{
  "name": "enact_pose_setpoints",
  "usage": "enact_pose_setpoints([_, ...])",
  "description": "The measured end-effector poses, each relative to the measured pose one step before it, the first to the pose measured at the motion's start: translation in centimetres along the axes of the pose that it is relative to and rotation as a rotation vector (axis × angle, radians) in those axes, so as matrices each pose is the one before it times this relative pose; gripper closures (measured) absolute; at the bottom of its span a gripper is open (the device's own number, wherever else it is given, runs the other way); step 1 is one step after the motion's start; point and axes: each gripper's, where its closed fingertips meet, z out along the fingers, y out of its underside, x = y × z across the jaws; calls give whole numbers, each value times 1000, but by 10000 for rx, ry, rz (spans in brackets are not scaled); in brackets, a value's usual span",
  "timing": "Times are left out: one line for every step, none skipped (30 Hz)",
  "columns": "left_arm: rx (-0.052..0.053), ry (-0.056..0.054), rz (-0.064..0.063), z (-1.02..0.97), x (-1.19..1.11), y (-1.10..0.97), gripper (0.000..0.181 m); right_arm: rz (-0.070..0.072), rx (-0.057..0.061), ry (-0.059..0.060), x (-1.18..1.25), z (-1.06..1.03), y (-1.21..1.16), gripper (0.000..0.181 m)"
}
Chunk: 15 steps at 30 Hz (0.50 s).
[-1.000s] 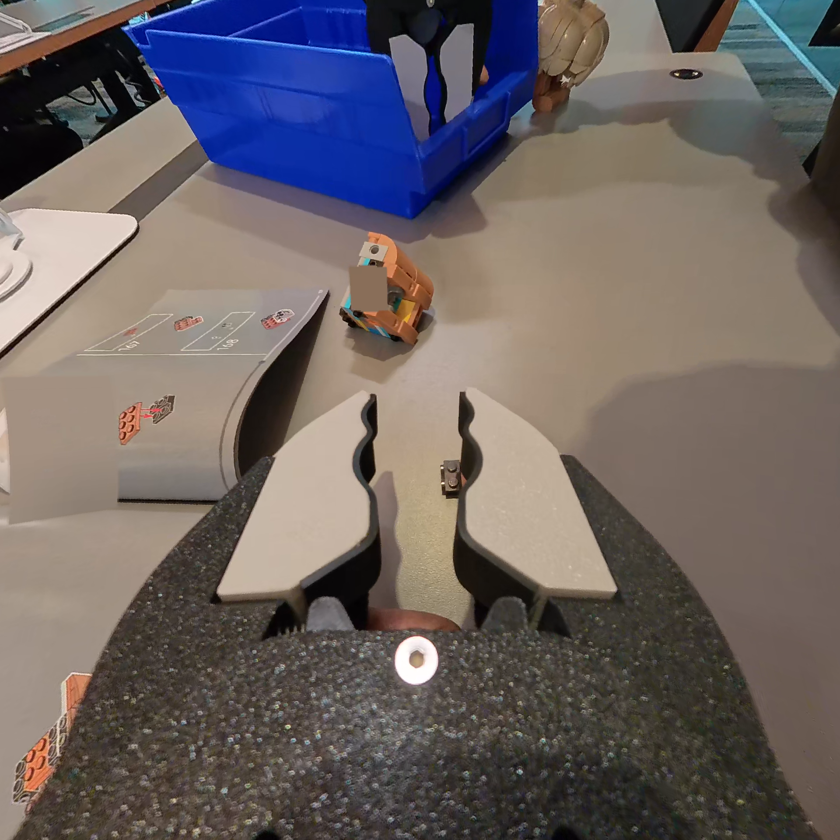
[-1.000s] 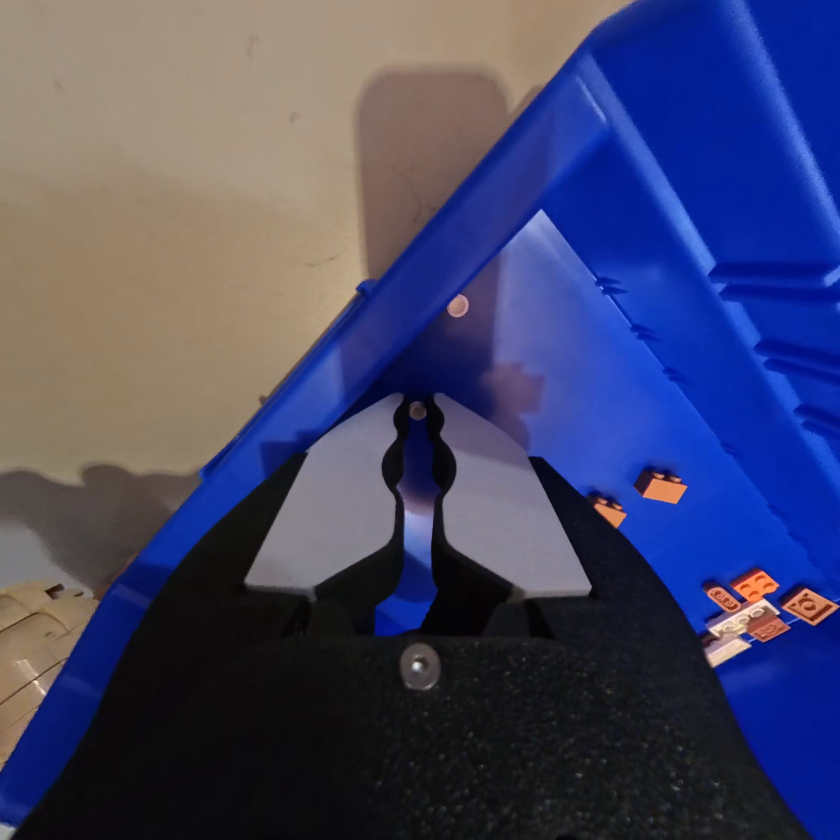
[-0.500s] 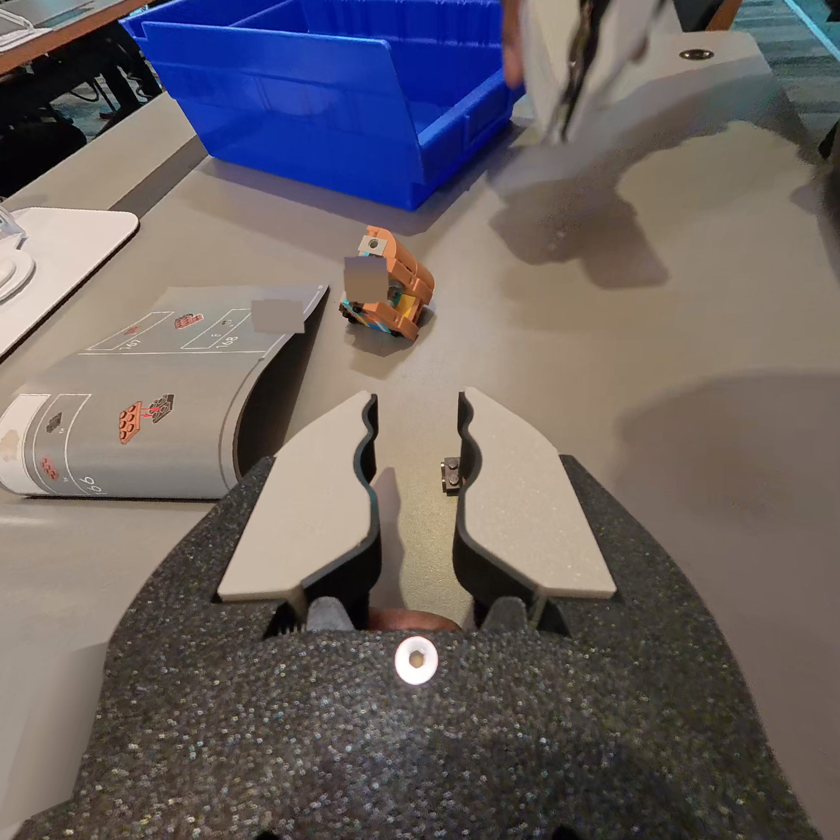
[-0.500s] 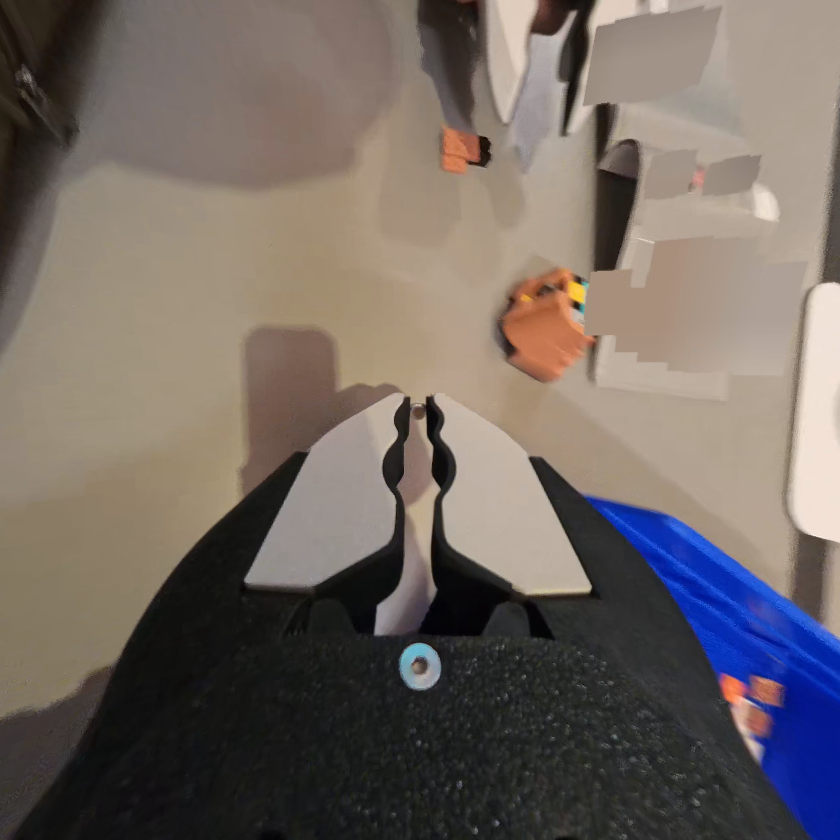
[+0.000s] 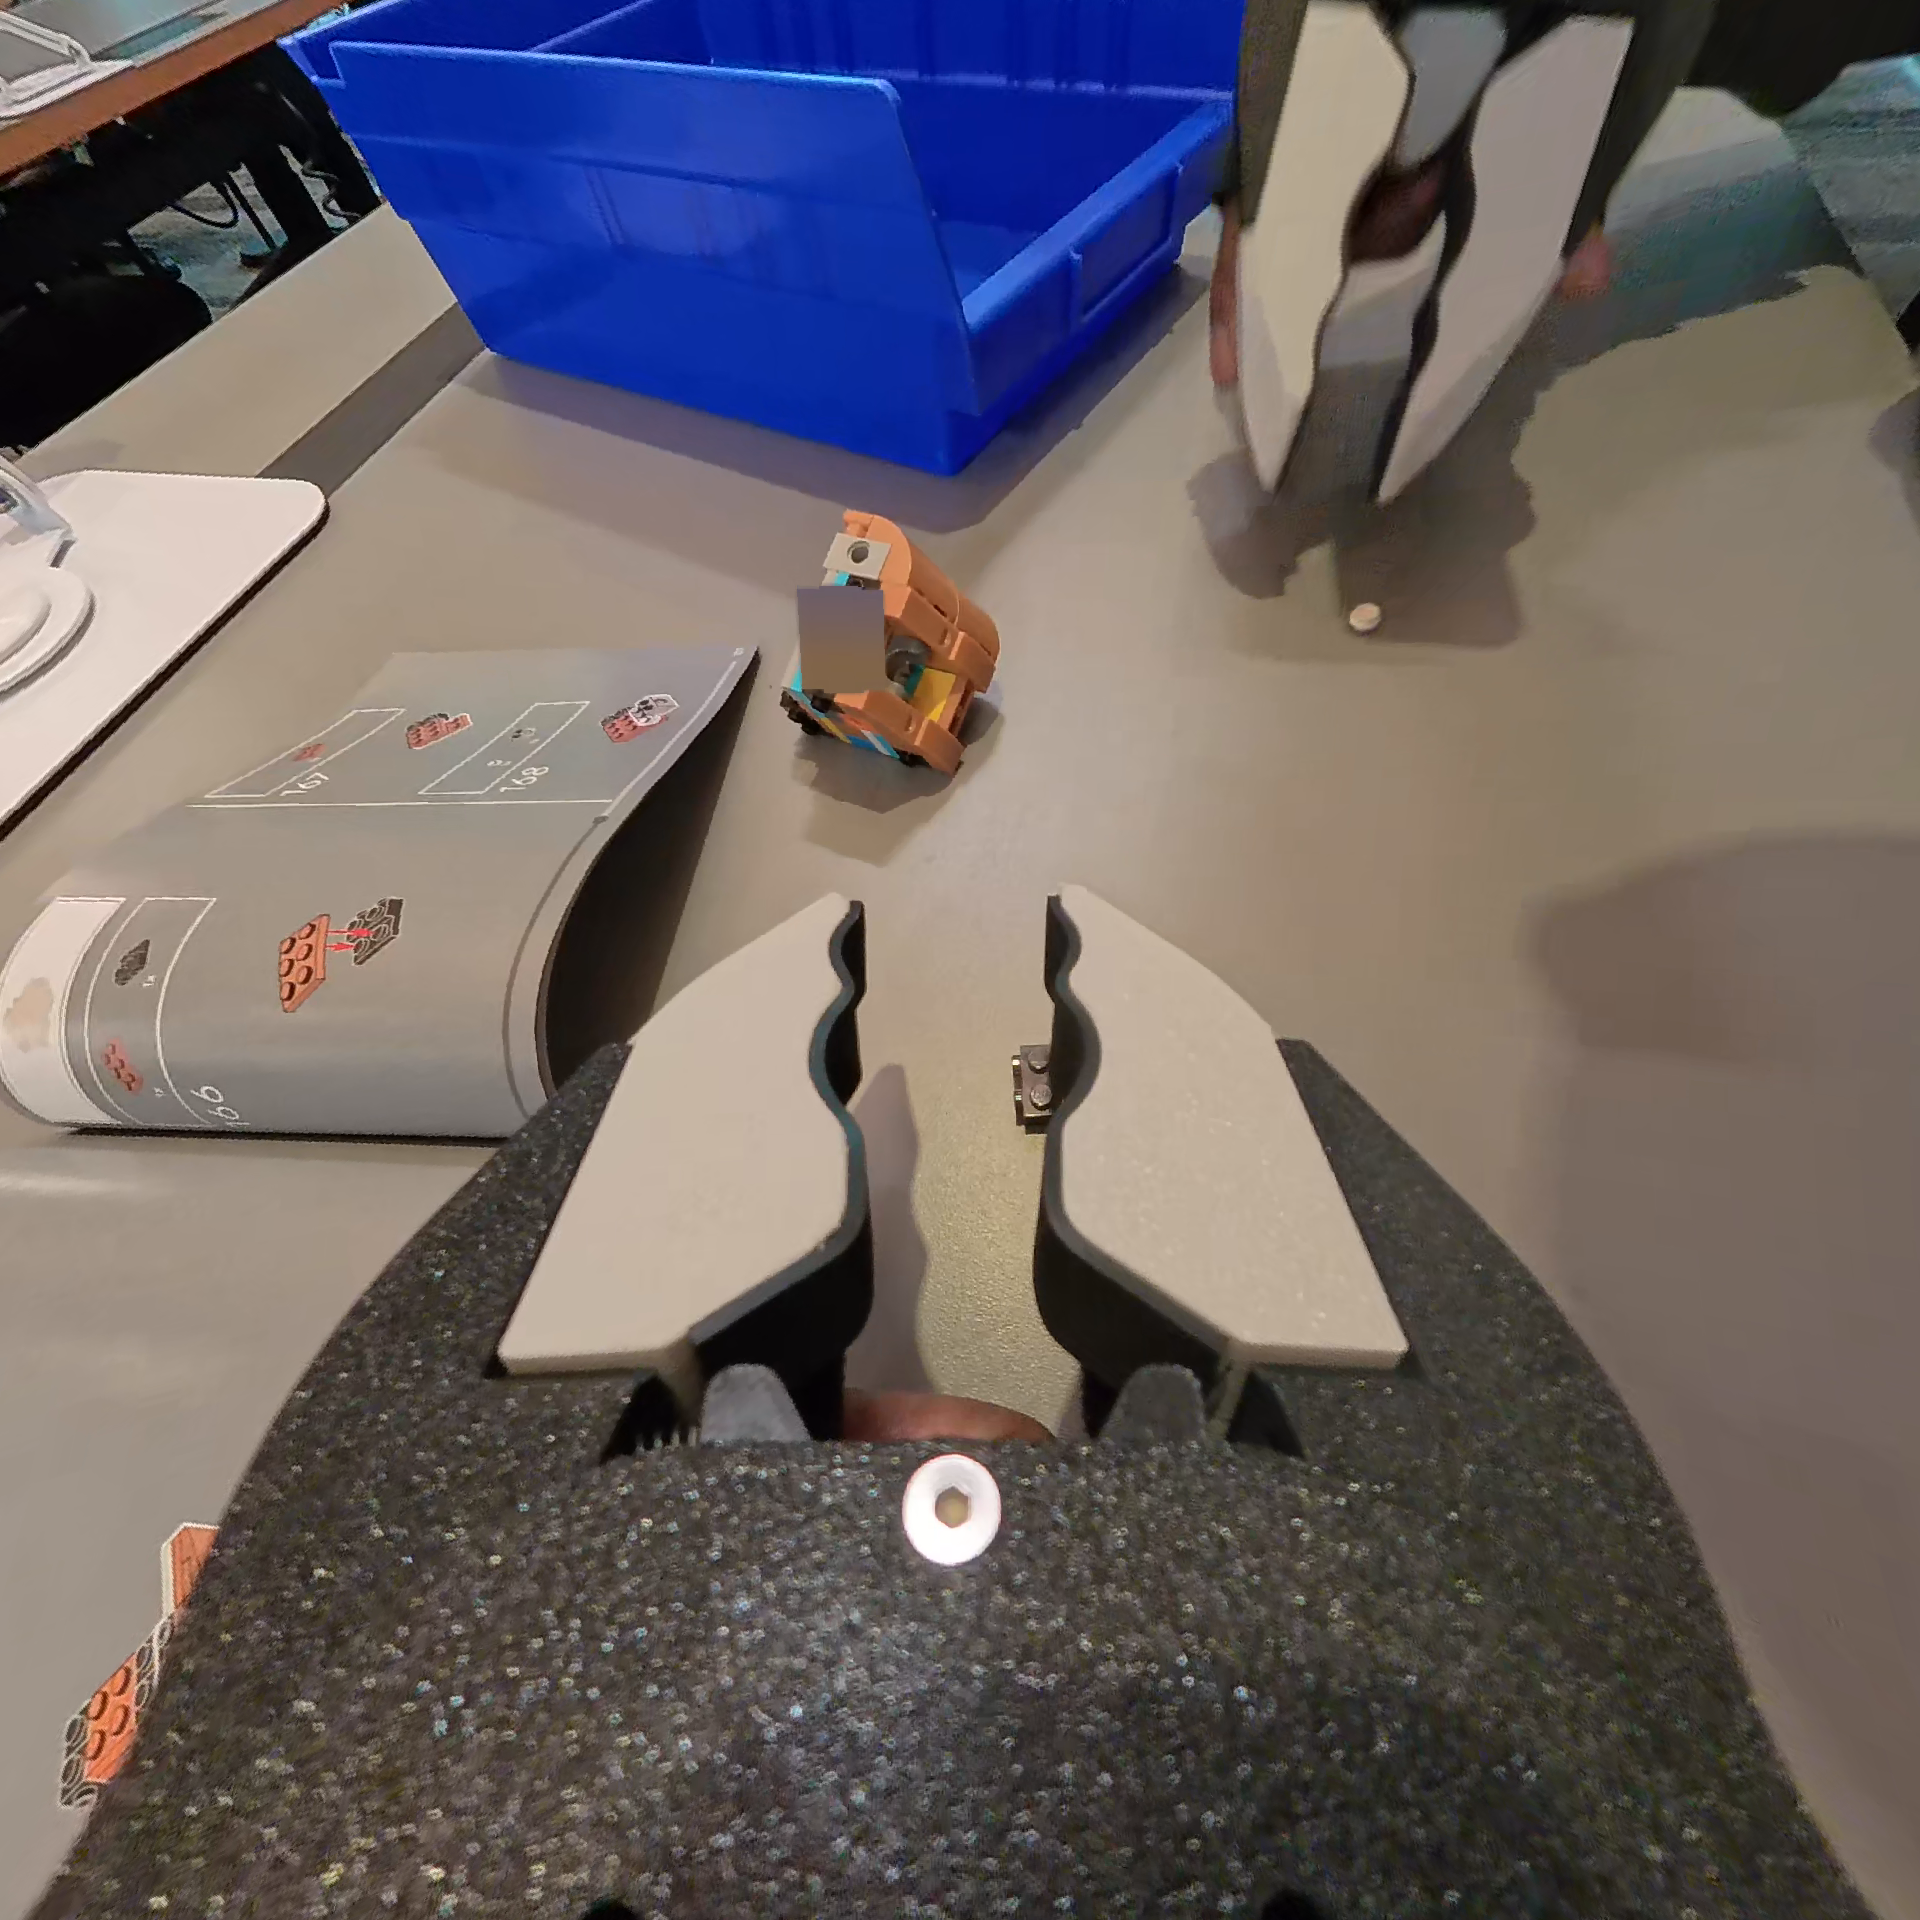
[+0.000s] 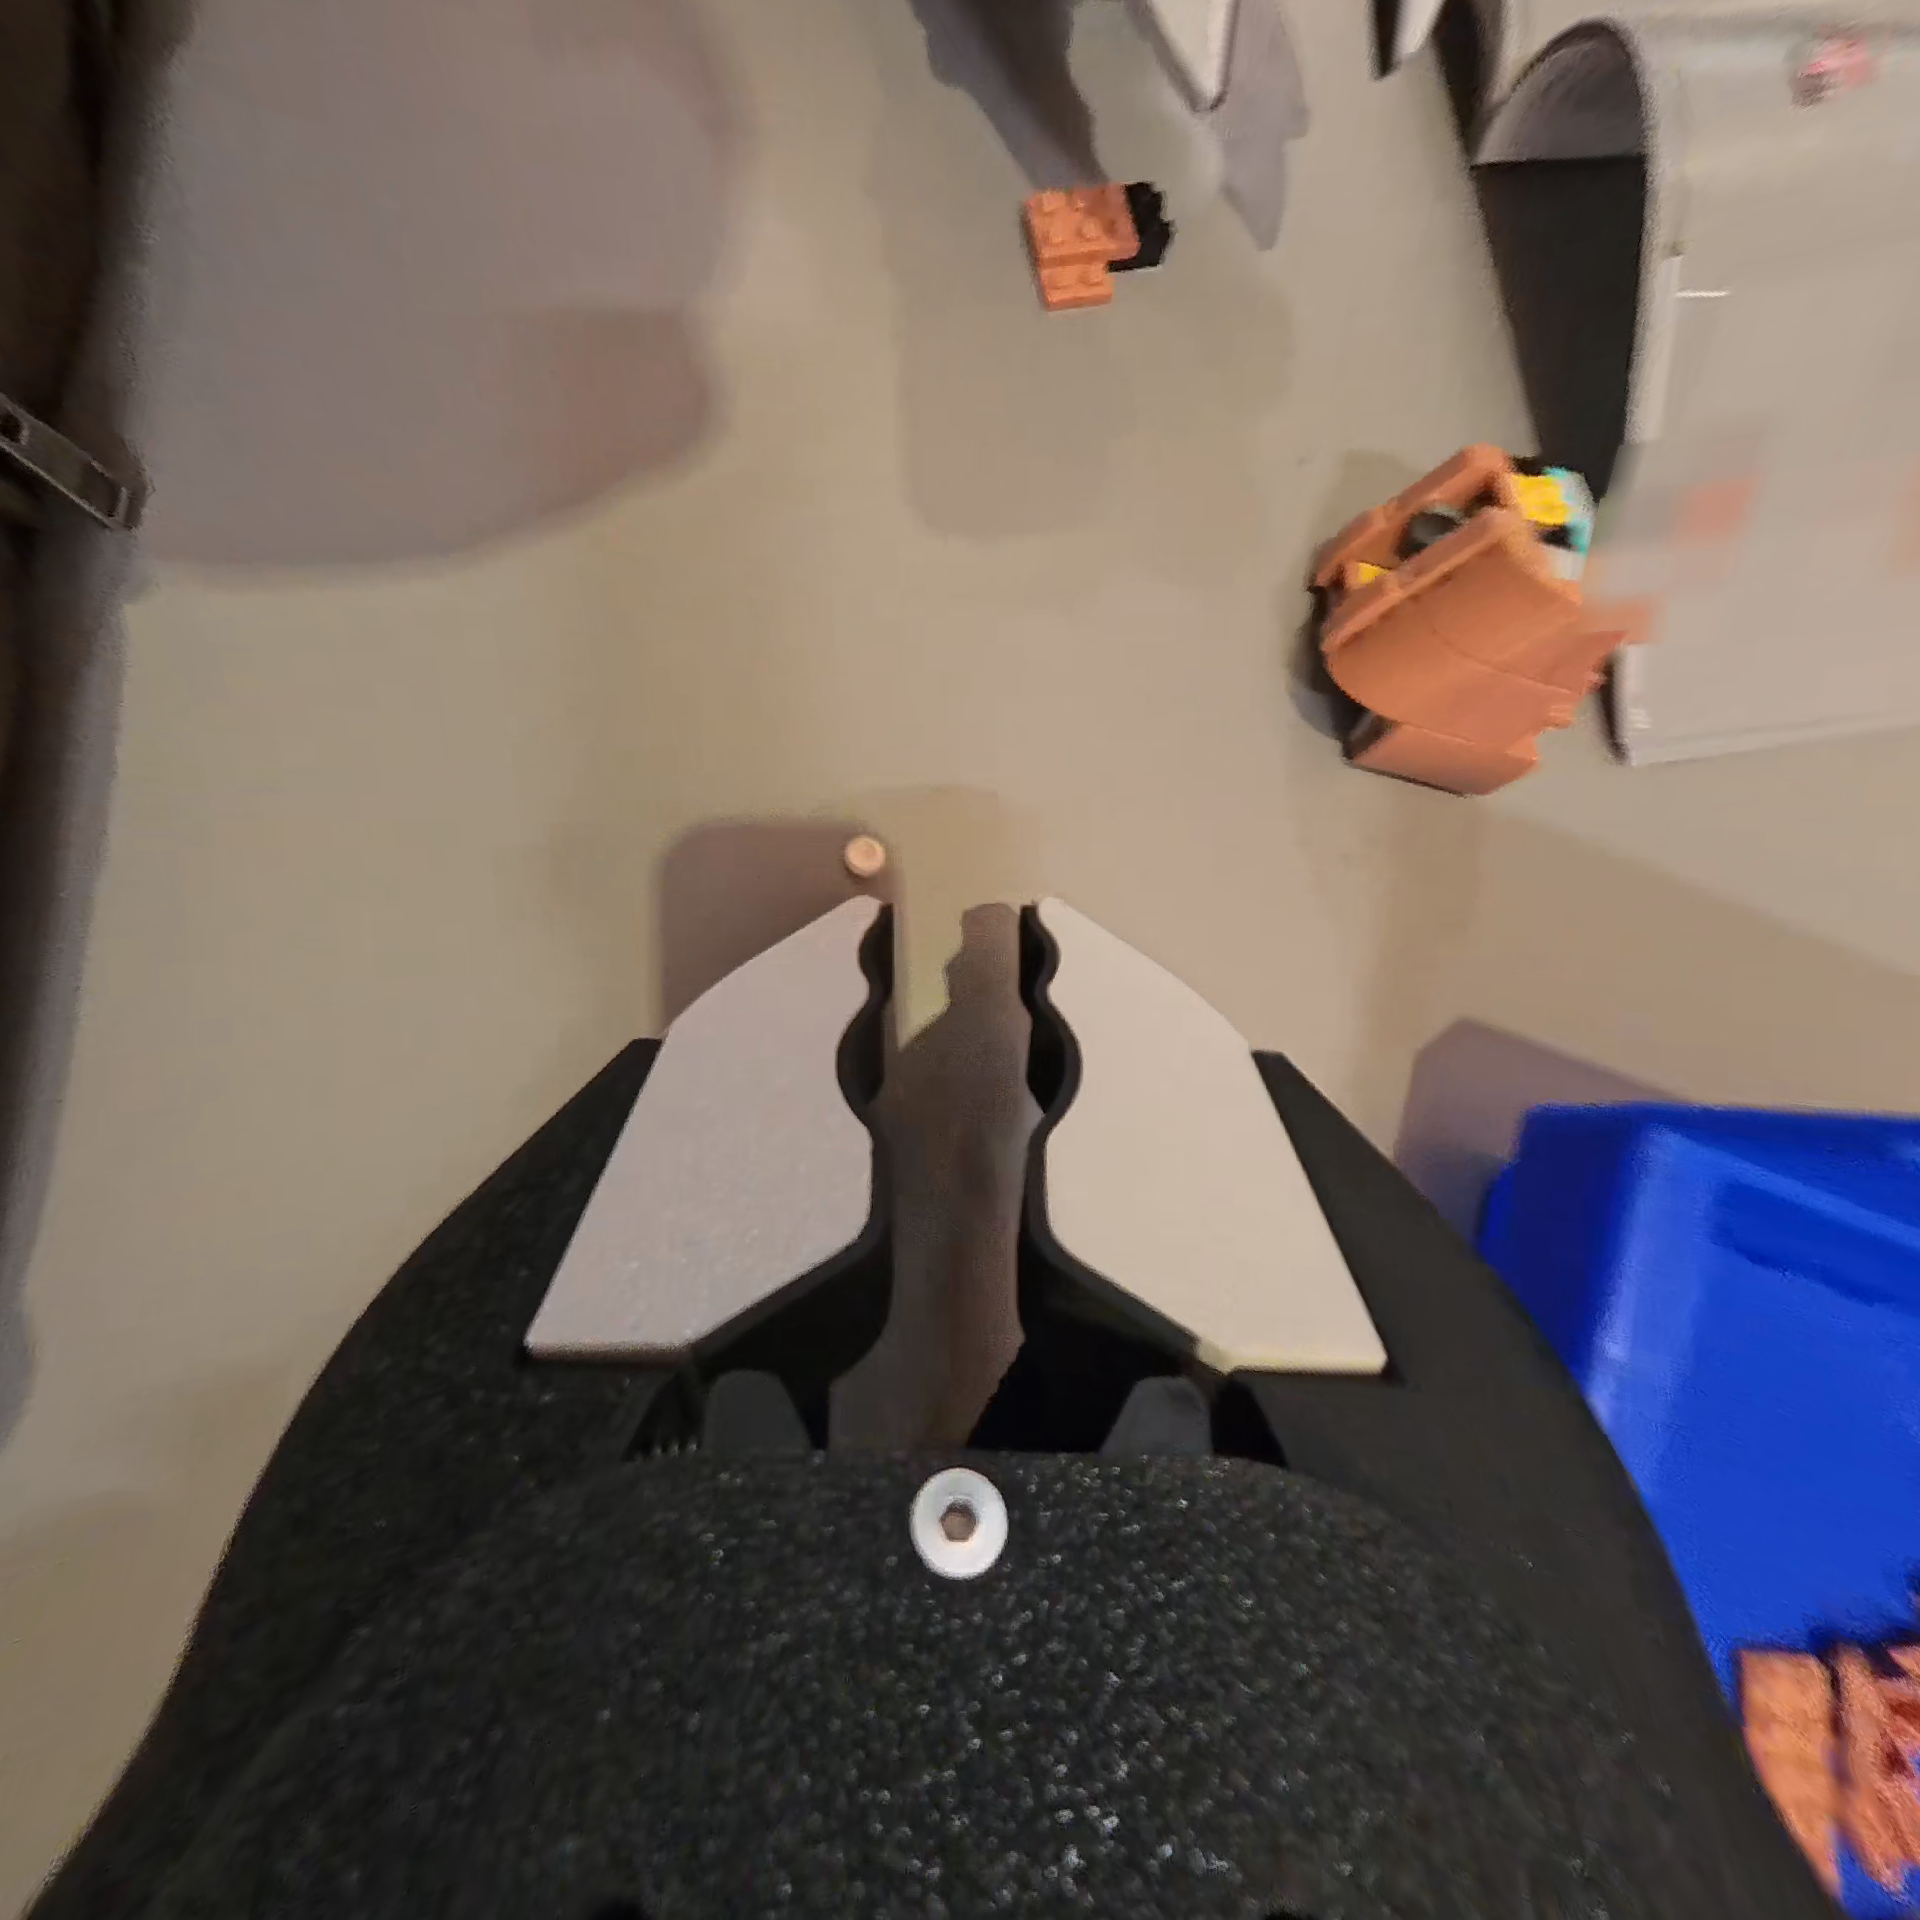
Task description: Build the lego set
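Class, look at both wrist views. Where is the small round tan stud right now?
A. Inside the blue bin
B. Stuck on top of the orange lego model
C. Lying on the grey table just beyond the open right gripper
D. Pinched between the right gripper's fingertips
C. The small round tan stud lies on the table, just past the right gripper, whose jaws stand apart with nothing between them.

A blue bin (image 5: 727, 208) stands on the grey worktop (image 5: 1247, 935). Near the bin lie an orange-brown model (image 5: 914, 665) with yellow and teal accents and a tan stud (image 5: 1363, 617).
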Motion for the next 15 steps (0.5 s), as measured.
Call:
enact_pose_setpoints([3,2,-7,-7,-2,-9,148,-74,-35,150,626,-1135,20,158])
enact_pose_setpoints([1,4,-7,4,-4,-2,148,-105,-87,221,800,-1278,89,158])
enact_pose_setpoints([-3,5,-6,1,-4,4,148,-114,-128,279,954,-1365,182,158])
enact_pose_setpoints([-2,4,-1,-2,6,3,148,-106,-181,333,1140,-1373,323,158])
enact_pose_setpoints([-2,5,4,11,6,-4,148,-111,-296,377,1339,-1317,578,158])
enact_pose_setpoints([-6,4,3,5,13,13,148,-149,-489,449,1621,-1185,978,158])
enact_pose_setpoints([-9,4,1,14,0,2,148,-183,-697,470,1877,-1002,1422,158])
enact_pose_setpoints([-11,3,-5,17,6,14,148,-151,-880,424,2086,-703,1844,158])
enact_pose_setpoints([-10,0,-16,6,-21,11,148,-76,-1050,361,2240,-325,2191,158])
enact_pose_setpoints([-5,-4,-22,9,-23,4,148,-32,-1139,236,2249,132,2315,157])
enact_pose_setpoints([1,-7,-15,1,-27,-10,148,20,-1137,10,1992,578,2224,156])
enact_pose_setpoints([4,-8,-4,-10,-10,1,148,79,-1098,-301,1582,928,1958,154])
enact_pose_setpoints([7,-11,2,-3,-10,-6,148,128,-968,-523,1221,1125,1514,152])
enact_pose_setpoints([8,-7,12,-12,8,-5,148,165,-830,-647,972,1202,1053,149])
enact_pose_setpoints([5,-8,17,-2,6,-6,148,164,-703,-560,966,1148,642,148])
